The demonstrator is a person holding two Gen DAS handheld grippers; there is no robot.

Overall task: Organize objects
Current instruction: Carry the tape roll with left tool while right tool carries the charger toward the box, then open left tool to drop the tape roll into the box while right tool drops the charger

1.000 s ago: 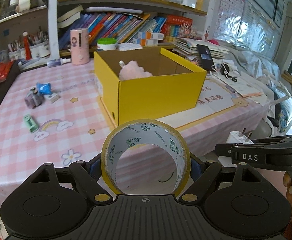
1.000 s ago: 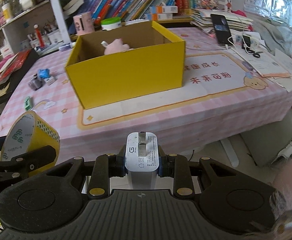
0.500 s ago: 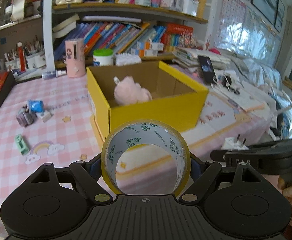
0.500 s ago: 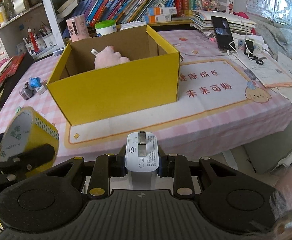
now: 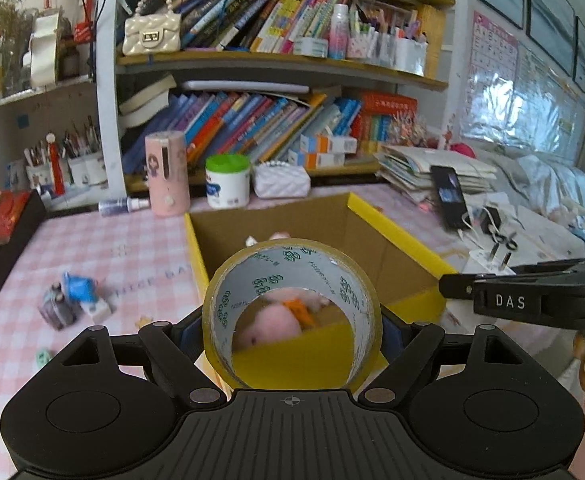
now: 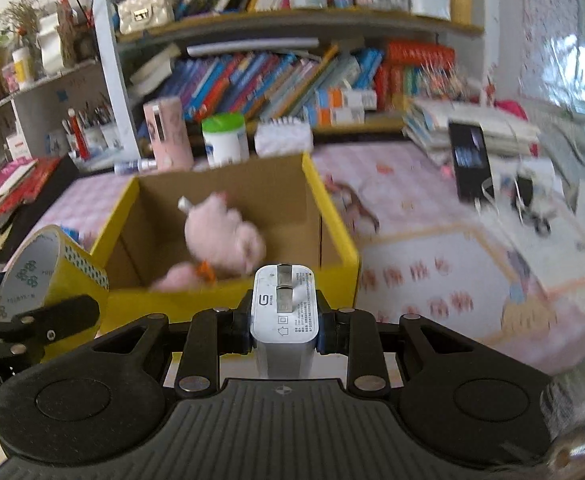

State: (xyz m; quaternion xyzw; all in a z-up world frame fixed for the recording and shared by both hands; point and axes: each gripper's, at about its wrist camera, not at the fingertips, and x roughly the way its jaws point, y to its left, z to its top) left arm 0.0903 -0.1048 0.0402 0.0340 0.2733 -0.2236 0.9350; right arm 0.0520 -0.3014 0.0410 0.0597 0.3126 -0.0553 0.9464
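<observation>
My left gripper (image 5: 292, 320) is shut on a yellow tape roll (image 5: 356, 292), held upright just in front of the near wall of the open yellow cardboard box (image 5: 400, 236). A pink plush toy (image 5: 270, 326) lies inside the box, seen through the roll. My right gripper (image 6: 284, 320) is shut on a white plug charger (image 6: 284, 312), prongs up, at the box's (image 6: 332, 216) near right corner. The plush (image 6: 220, 232) shows in the box. The tape roll (image 6: 44, 276) shows at left in the right wrist view, the charger (image 5: 492, 258) at right in the left wrist view.
The box stands on a pink checked tablecloth (image 5: 104, 248). Small toys (image 5: 72, 300) lie left of the box. A pink cup (image 5: 166, 172), a green-lidded jar (image 5: 228, 180) and shelves of books (image 5: 252, 120) stand behind. A phone (image 5: 448, 196), cables and papers lie to the right.
Both grippers have moved up and forward towards the box, carrying the tape roll and the charger. The box now looks much closer and its inside shows.
</observation>
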